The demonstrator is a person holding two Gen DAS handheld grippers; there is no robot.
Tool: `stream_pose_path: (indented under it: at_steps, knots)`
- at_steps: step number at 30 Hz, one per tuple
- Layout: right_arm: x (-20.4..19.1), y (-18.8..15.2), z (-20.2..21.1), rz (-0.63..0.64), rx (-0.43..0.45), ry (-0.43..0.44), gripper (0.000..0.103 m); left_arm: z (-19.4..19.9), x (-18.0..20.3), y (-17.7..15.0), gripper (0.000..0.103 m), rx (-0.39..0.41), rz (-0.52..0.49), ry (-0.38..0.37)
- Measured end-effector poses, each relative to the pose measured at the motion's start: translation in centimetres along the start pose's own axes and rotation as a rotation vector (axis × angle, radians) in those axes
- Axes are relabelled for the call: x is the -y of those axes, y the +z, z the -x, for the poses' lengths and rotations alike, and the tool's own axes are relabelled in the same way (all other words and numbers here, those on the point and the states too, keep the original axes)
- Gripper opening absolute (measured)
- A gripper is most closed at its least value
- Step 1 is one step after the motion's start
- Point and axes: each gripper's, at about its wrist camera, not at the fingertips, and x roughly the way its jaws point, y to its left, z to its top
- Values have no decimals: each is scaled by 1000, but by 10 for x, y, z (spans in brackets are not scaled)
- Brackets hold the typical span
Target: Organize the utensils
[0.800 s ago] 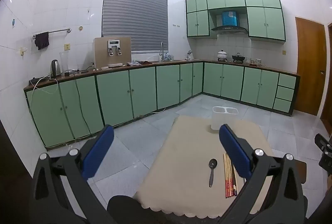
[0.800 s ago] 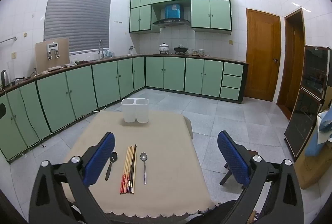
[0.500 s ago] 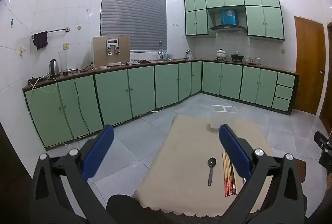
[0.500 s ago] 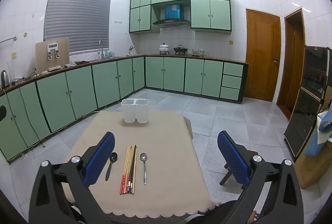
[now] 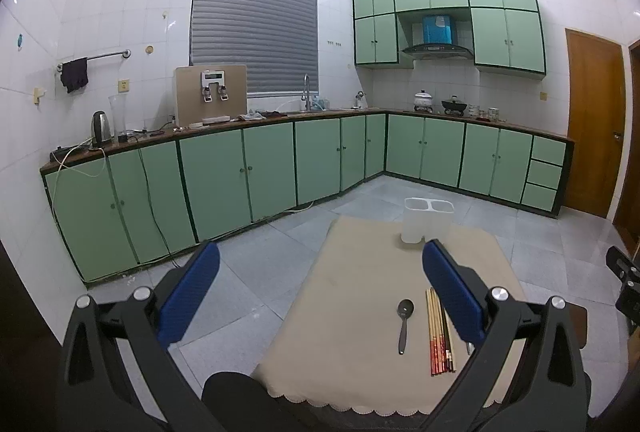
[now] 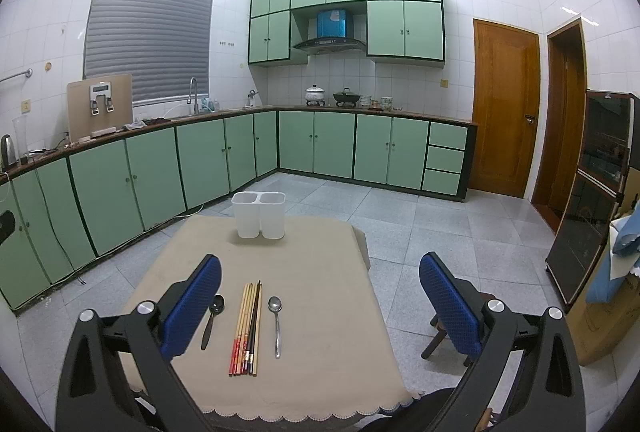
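Fingers of the right gripper (image 6: 320,306) stood wide apart with nothing clamped; between them on the beige tablecloth (image 6: 320,260) lay the chopsticks (image 6: 247,328) in a tight bundle, a silver spoon (image 6: 276,324) just beside them at 3 o'clock and a dark spoon (image 6: 211,320) at 9 o'clock, its handle partly behind the left blue pad (image 6: 192,308). At 12 o'clock, well beyond, the white two-compartment holder (image 6: 260,215) stood upright. The left gripper (image 5: 320,290) was equally spread and empty, mostly over floor; its right pad (image 5: 450,296) covered part of the chopsticks and nearly all of the silver spoon. The table's near edge was cut off by both gripper bodies.
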Motion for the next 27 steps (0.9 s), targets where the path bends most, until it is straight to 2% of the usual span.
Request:
stream_pose_path:
  at_steps: [27]
  knots:
    - [-3, -3, 4, 1, 8, -4, 97, 0, -5, 3, 98, -7, 5, -3]
